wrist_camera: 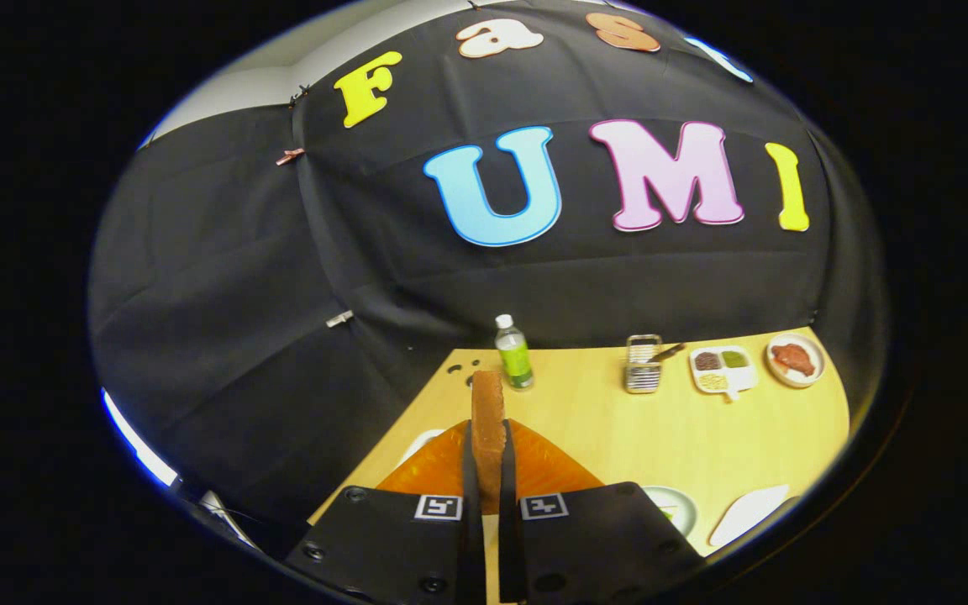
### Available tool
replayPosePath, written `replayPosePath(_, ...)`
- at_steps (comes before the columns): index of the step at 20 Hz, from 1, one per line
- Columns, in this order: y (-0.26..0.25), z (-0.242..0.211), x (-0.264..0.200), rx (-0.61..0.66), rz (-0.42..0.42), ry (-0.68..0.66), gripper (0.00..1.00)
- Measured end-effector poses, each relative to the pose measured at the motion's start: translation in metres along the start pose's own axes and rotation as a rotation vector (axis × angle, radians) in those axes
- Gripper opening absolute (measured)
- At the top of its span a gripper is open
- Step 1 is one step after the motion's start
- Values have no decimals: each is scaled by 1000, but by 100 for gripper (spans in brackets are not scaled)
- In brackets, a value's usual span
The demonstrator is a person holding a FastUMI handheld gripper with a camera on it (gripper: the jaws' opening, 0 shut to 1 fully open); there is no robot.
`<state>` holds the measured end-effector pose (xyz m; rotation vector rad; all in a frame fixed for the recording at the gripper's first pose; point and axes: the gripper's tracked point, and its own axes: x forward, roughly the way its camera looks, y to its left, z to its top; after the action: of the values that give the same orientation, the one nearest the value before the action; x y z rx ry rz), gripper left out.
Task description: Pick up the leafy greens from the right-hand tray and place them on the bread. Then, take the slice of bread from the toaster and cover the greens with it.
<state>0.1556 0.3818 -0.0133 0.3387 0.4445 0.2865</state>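
Note:
My gripper (488, 470) is shut on a slice of brown bread (488, 416), which stands on edge between the two black fingers and sticks up past their tips. The slice is held high above the wooden table (618, 428). Directly below and behind it lies an orange surface (547, 466), partly hidden by the fingers. The toaster (643, 365), a small metal rack, stands far off at the back of the table.
A green bottle (514, 353) with a white cap stands at the table's far edge just beyond the bread. A white divided tray (723, 370) and a plate with reddish food (795, 360) sit right of the toaster. Two pale plates (676, 507) (749, 512) lie near the right finger.

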Motion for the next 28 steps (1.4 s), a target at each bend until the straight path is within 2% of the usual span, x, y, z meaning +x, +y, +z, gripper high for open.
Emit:
replayPosePath(6, -95, -43, -35, 24, -173, 50, 11)
replayPosePath(10, -137, -92, -33, 133, -242, 117, 11)
replayPosePath(16, -147, -140, -11, 209, -238, 152, 11)
replayPosePath(19, -134, -154, 12, 303, -208, 142, 11)
replayPosePath(24, -140, -194, 37, 495, -214, 183, 11)
replayPosePath(26, -160, -210, 38, 468, -266, 195, 11)
replayPosePath(28, -176, -221, 35, 383, -301, 212, 11)
